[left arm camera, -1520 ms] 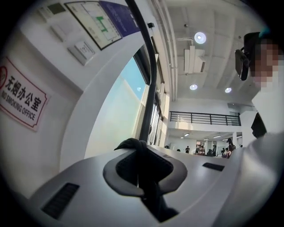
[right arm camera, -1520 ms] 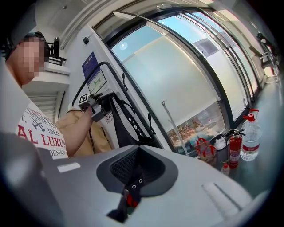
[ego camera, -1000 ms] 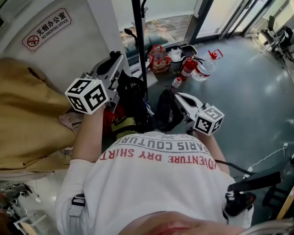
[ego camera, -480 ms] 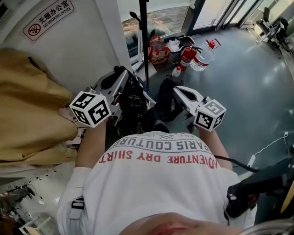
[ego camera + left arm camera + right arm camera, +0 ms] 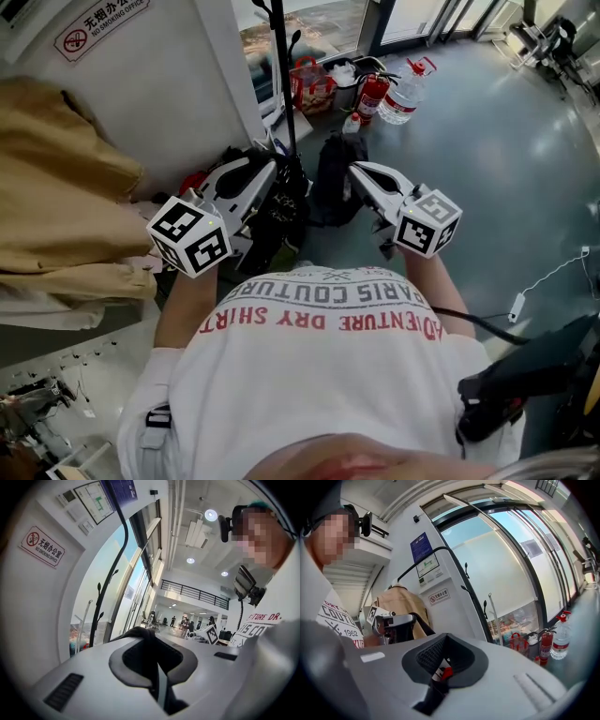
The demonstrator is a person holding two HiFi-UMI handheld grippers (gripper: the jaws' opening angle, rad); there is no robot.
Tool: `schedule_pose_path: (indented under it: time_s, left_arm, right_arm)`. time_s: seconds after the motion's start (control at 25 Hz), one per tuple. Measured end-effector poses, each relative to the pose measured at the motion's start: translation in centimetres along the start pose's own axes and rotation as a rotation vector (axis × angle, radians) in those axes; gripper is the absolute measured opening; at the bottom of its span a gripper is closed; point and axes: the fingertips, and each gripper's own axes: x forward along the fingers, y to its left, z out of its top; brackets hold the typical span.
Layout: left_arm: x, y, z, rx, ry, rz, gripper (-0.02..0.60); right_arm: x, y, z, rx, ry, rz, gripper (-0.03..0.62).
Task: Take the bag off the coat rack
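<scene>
A black bag (image 5: 325, 178) hangs between my two grippers, close in front of the person's white shirt. My left gripper (image 5: 277, 172) is shut on a black strap (image 5: 149, 654) of the bag. At the bag's other side my right gripper (image 5: 356, 172) is shut on black bag fabric (image 5: 437, 657) that carries a small red and white label. The coat rack's thin black pole (image 5: 280, 84) rises just beyond the bag. In the left gripper view, the coat rack (image 5: 108, 585) curves up by the window. How much of the bag still touches the rack is hidden.
A tan coat (image 5: 56, 206) hangs at the left against the white wall. Behind the rack by the glass stand a red basket (image 5: 309, 82), a fire extinguisher (image 5: 372, 92) and a large water bottle (image 5: 403, 96). Grey floor (image 5: 525, 187) stretches to the right.
Both grippers have drawn back toward the person, bringing the black bag with them away from the rack pole. The jaws look the same.
</scene>
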Motion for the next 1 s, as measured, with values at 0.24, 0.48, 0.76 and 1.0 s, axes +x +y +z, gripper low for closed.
schedule_pose_path:
  time_s: [0.24, 0.48, 0.76, 1.0]
  left_arm:
    - [-2.1, -9.2, -4.8, 0.010, 0.006, -0.009, 0.023]
    - [-7.8, -23.4, -8.0, 0.008, -0.020, 0.029, 0.023]
    - [-14.8, -34.8, -10.0, -0.103, -0.065, 0.082, 0.023]
    - [-19.6, -40.1, -12.7, -0.083, -0.041, 0.054, 0.023]
  right_arm:
    - [-8.7, 4.6, -4.2, -0.017, -0.003, -0.004, 0.003]
    - [-22.2, 12.5, -7.5, -0.072, -0.003, 0.009, 0.003]
    - [-32.6, 21.5, -8.9, -0.083, -0.030, 0.042, 0.003]
    - [-35.4, 27.3, -12.6, -0.064, -0.009, 0.043, 0.003]
